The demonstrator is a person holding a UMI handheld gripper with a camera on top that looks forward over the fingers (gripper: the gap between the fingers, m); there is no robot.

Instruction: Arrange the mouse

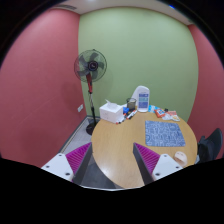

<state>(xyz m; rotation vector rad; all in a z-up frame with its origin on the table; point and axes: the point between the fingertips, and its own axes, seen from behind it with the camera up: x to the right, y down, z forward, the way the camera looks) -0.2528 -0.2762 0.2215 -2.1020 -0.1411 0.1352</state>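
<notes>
The mouse point(181, 156) lies on the round table point(120, 150), ahead and well to the right of the gripper point(113, 158), beyond its right finger, just beside the patterned mat point(161, 132). The fingers are spread, holding nothing, so I judge the next reach must swing right

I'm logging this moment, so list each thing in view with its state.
Gripper: jaws open, empty, held above the table's near edge.
Mouse: lying on the table, untouched, beside the mat.
Mat: flat on the table.
Fan: upright; spinning or not, cannot tell.
</notes>
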